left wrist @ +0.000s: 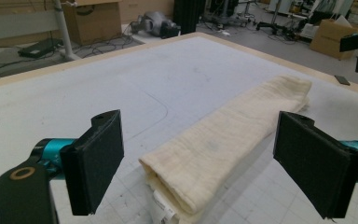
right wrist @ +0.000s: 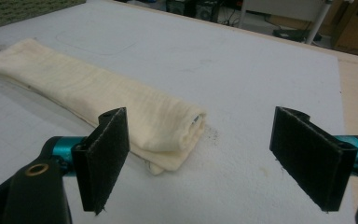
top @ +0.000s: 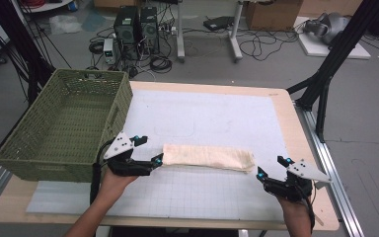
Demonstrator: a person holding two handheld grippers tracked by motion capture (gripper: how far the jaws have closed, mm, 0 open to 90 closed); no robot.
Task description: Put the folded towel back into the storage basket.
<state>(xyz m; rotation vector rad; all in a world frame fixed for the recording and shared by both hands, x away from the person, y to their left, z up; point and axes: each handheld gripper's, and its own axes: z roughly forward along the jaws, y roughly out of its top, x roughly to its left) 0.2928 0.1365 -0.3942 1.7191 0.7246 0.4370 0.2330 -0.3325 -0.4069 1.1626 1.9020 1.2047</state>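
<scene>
Folded cream towel (top: 208,157) flat on tabletop (top: 286,113); left gripper (top: 149,151) and right gripper (top: 271,168) at opposite ends, jaws wide, empty.

Count the items on your table: one folded cream cloth (top: 208,157), lying lengthwise on one white grid mat (top: 217,113). One green woven basket (top: 64,123) stands at the table's left edge. You hold two grippers: one left gripper (top: 150,150) at the cloth's left end and one right gripper (top: 271,167) near its right end. Each gripper carries two black jaws, both pairs spread apart.
</scene>
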